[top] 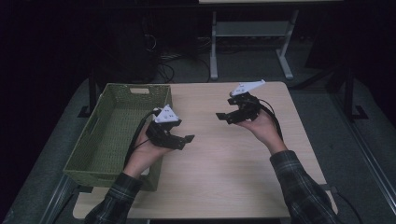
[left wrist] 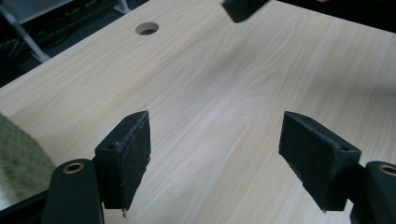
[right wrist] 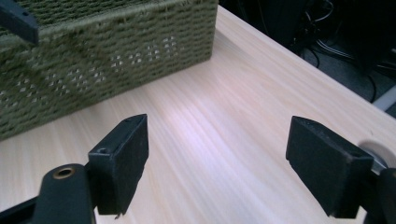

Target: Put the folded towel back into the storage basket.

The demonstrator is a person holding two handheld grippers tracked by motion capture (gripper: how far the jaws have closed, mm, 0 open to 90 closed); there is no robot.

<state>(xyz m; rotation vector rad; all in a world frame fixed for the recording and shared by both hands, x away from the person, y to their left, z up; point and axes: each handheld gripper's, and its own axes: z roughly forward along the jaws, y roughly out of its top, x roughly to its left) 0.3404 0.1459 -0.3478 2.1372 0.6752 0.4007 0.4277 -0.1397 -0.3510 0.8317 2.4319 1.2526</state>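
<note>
Two hand-held grippers hover over a light wooden table. My left gripper is beside the right wall of a green woven basket, pointing right across the table. Its jaws stand wide apart with only bare wood between them. My right gripper is over the middle back of the table and points left toward the basket. It is open too, with nothing between its pads. The two grippers face each other with a gap between them.
The basket wall lies ahead of the right gripper, with a tip of the left gripper before it. A round cable hole is in the table's far part. Another table's legs stand beyond the far edge.
</note>
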